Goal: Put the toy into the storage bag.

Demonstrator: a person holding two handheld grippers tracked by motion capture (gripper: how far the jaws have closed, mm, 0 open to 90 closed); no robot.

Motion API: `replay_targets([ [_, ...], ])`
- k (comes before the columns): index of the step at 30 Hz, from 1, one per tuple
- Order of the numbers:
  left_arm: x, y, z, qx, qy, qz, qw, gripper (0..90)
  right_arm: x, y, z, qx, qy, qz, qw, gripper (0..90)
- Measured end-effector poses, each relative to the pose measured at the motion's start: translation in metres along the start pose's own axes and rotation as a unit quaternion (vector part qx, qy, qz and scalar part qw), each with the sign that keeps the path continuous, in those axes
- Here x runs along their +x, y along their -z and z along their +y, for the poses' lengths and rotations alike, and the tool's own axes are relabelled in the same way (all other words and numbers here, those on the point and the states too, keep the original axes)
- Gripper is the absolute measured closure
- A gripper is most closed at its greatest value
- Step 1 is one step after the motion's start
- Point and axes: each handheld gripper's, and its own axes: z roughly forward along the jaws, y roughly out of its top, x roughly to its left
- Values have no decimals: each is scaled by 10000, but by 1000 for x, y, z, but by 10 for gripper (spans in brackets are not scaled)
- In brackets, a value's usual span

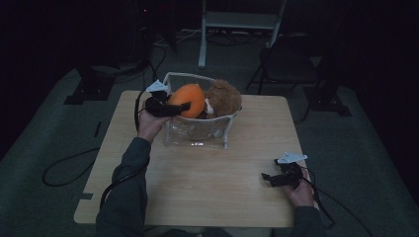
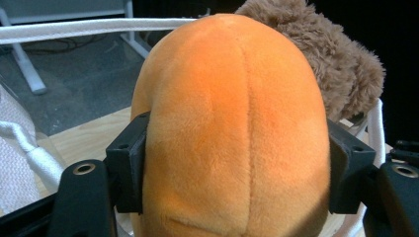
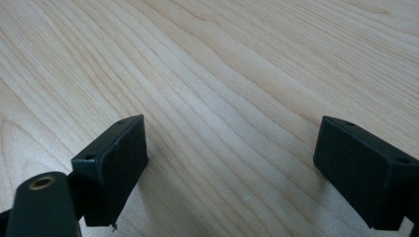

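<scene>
Orange plush (image 2: 232, 133): one; brown plush (image 1: 223, 96): one; basket (image 1: 197, 134): one.

An orange plush toy (image 2: 232, 128) sits centre frame, a brown fuzzy plush (image 2: 331, 59) at upper right. The basket (image 1: 197, 136) is clear with white trim; the table (image 3: 237, 74) shows pale wood grain.

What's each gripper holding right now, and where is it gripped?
Left gripper grips the orange plush toy across its sides, over the basket. Right gripper holds nothing.
</scene>
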Motion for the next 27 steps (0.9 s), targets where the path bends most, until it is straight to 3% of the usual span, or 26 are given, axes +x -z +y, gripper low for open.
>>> replay_targets([
  [19,5,-1,0,9,258,-349,9991,202,0,0,0,-3,5,-4,10000,126],
  [23,8,0,-1,-36,393,-452,9982,200,0,0,0,-1,0,-2,10000,125],
  [27,11,2,-2,-189,634,-629,9958,177,-1,0,0,-4,4,-4,10000,126],
])
